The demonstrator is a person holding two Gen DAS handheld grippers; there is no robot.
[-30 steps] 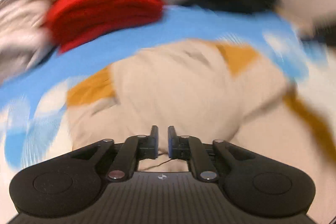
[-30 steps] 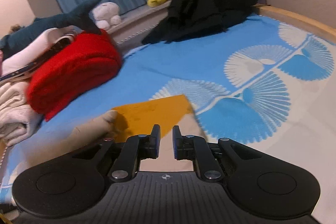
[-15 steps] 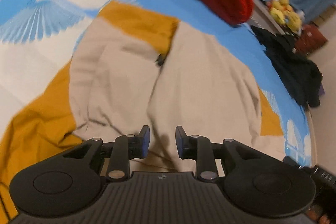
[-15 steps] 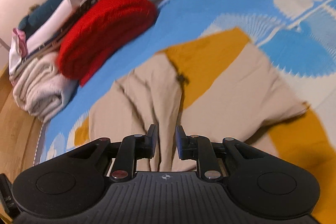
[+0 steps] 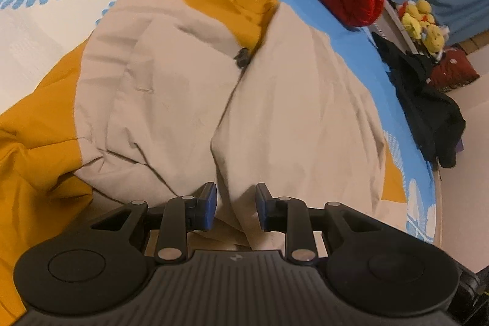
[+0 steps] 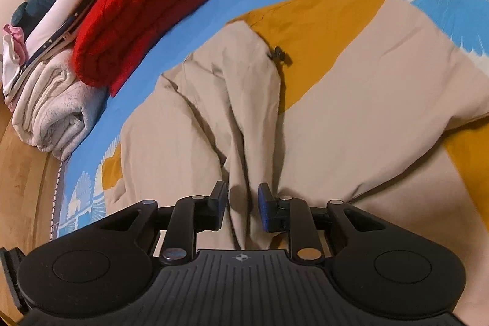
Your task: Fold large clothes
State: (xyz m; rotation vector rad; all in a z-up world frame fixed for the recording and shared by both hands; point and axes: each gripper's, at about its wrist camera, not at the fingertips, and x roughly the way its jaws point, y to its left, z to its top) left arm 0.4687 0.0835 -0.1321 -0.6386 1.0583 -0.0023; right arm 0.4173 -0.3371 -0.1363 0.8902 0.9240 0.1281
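A large beige and mustard-yellow garment [image 5: 171, 87] lies crumpled on the blue patterned bed; it also shows in the right wrist view [image 6: 351, 100]. A small black toggle [image 5: 242, 57] sits at its middle fold, also in the right wrist view [image 6: 279, 53]. My left gripper [image 5: 235, 205] is open, its jaws either side of a raised beige fold. My right gripper [image 6: 243, 208] is open, its jaws either side of a beige ridge of the same garment.
A folded red blanket [image 6: 143, 11] lies at the far side of the bed on a stack of folded grey and white clothes [image 6: 52, 109]. A black garment [image 5: 428, 100] and yellow plush toys [image 5: 423, 23] lie by the bed edge. A wooden bed frame [image 6: 24, 173] is at left.
Both grippers have tilted down over the garment and opened wider. Each now straddles a beige fold close to the cloth.
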